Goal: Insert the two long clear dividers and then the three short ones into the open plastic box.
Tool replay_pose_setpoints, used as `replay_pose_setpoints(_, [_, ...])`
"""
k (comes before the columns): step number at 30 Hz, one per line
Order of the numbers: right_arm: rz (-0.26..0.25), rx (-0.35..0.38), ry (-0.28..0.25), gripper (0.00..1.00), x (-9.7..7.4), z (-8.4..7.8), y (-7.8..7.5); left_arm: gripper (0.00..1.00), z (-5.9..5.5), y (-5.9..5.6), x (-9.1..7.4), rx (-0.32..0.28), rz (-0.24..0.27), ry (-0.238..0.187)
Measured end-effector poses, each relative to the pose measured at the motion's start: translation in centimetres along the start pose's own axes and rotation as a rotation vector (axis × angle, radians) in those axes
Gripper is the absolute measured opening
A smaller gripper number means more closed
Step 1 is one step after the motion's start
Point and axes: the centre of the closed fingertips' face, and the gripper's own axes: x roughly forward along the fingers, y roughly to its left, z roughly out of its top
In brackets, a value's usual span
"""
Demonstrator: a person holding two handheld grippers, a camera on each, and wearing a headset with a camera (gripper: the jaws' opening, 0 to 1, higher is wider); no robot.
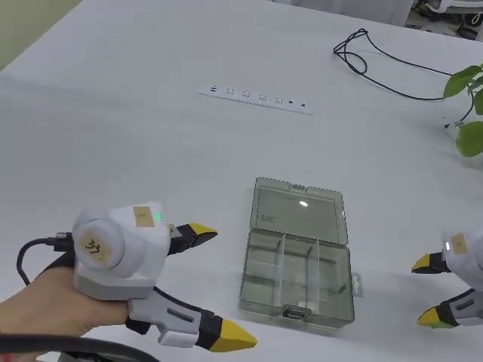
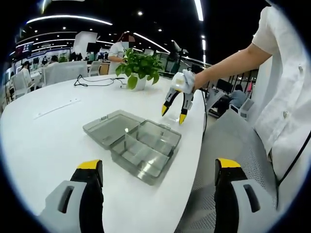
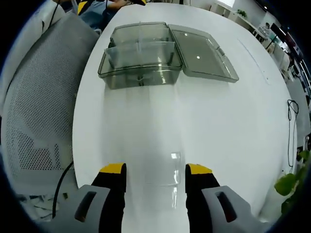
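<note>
Plastic box (image 1: 260, 300) is sat open near the front edge of the white tabletop (image 1: 113, 151), with its lid (image 1: 298, 211) folded out flat on the far side. Clear dividers (image 1: 281, 260) can be seen standing inside it, splitting it into compartments, though how many are in there can't really be counted. One small clear piece (image 3: 172, 170) is lying flat on the tabletop, outside the box. In the right gripper view it's spotted just ahead of that claw's tips, in line with the gap between them, and it isn't being touched by anything. Left claw (image 1: 219, 288) is held to the left of the box, spread wide and empty, with a bit of bare tabletop between it and the box. Right claw (image 1: 425, 291) is held off to the right of the box, also released with nothing in it, tips pointed toward the box. Further back a white power strip (image 1: 256, 98) is laid out, and a black cable (image 1: 362, 53) is looped near the far right, not far from a green plant (image 1: 468, 98).
</note>
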Motion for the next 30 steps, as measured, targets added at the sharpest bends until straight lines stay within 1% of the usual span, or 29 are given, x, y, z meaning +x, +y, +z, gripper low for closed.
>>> replay_pose_setpoints(3, [-0.004,-0.012,0.023,0.48,0.3,-0.5,-0.1,0.98,0.0,0.0,-0.1,0.001,0.001,0.002])
replay_pose_setpoints(8, [-0.008,-0.015,0.029,0.44,0.5,-0.8,-0.2,0.98,0.0,-0.1,-0.1,0.001,-0.003,0.005])
replay_pose_setpoints(9, [-0.004,-0.008,0.019,0.44,0.5,-0.7,-0.2,0.98,0.0,-0.1,-0.1,0.002,-0.003,0.004])
replay_pose_setpoints(11, [-0.010,-0.004,0.019,0.44,0.4,-0.7,-0.3,0.97,0.0,-0.2,0.0,0.001,-0.003,0.001])
replay_pose_setpoints(16, [-0.006,-0.003,0.023,0.43,0.5,-0.8,-0.2,0.97,-0.1,-0.2,0.0,0.000,-0.006,0.003])
replay_pose_setpoints(20, [-0.010,0.001,0.017,0.34,0.5,-0.8,-0.4,0.97,-0.1,-0.3,0.0,0.006,-0.010,0.006])
replay_pose_setpoints(22, [-0.012,0.004,0.018,0.33,0.6,-0.9,-0.5,0.97,0.0,-0.3,0.0,0.005,-0.011,0.004])
replay_pose_setpoints(28, [-0.014,0.002,0.024,0.33,0.8,-1.3,-0.8,0.97,-0.1,-0.3,-0.1,0.013,-0.012,0.011])
replay_pose_setpoints(30, [-0.020,0.006,0.031,0.33,0.9,-1.4,-0.9,0.97,0.0,-0.3,-0.2,0.011,-0.010,0.005])
